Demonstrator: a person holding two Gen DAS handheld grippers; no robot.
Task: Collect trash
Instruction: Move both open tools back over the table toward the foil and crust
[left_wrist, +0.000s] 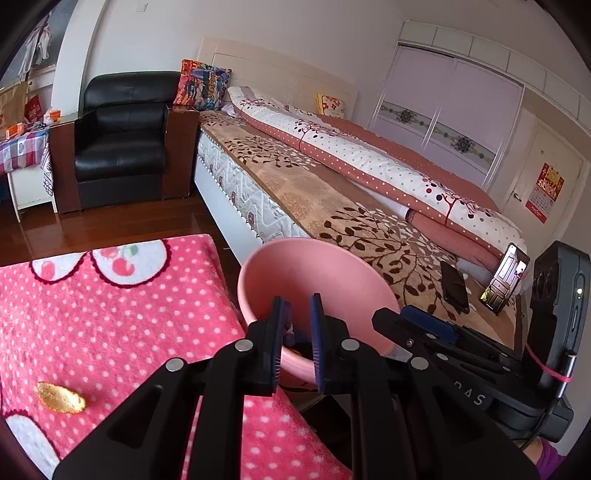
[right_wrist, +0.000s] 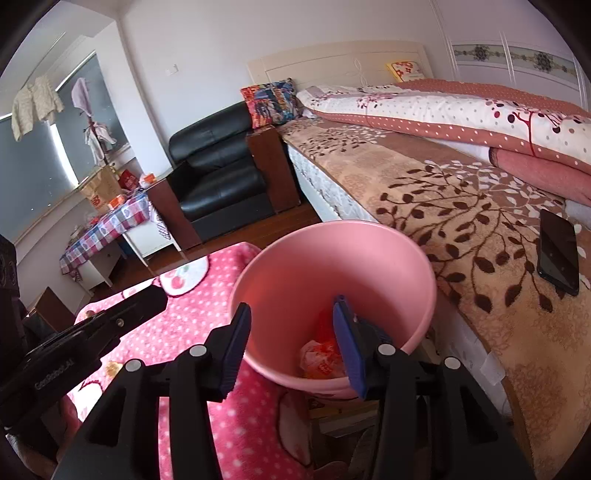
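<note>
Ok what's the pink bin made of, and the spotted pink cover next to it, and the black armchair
The pink bin looks like moulded plastic: smooth, evenly coloured walls with a soft sheen. The spotted cover seems to be plush fleece, its surface fuzzy and matte. The black armchair looks like leather or a faux version: glossy highlights on padded folds.

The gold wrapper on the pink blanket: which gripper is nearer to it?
Left. The left gripper is over the pink bin's near rim, beside the gold wrapper; the right gripper is farther right.
</note>
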